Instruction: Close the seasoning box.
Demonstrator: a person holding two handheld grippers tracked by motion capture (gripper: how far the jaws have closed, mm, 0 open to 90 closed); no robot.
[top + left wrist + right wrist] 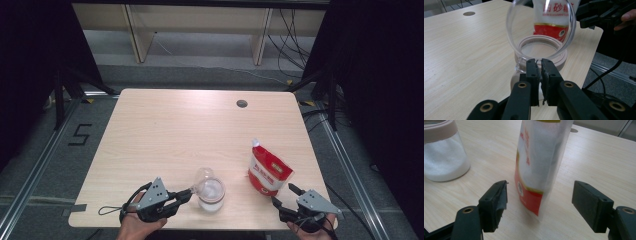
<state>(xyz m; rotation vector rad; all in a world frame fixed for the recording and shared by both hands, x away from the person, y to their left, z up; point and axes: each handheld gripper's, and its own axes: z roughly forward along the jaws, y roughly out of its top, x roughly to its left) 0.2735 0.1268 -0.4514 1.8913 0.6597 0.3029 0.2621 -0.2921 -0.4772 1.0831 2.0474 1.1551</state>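
A clear jar (211,194) with a pinkish collar (560,60) holds white grains and stands near the table's front edge. Its clear domed lid (203,175) (541,25) is swung up on edge. My left gripper (189,193) (541,63) is shut on the small clear tab at the lid's rim. A red and white sugar bag (267,170) (536,157) stands upright to the right of the jar. My right gripper (283,193) (540,192) is open, its jaws spread on either side of the bag's lower corner without touching it. The jar (444,157) sits at the left in the right gripper view.
The light wooden table (165,130) has a round cable hole (242,103) near its far edge. The right gripper (596,13) and a hand show beyond the bag in the left gripper view. Cables and black stands flank the table.
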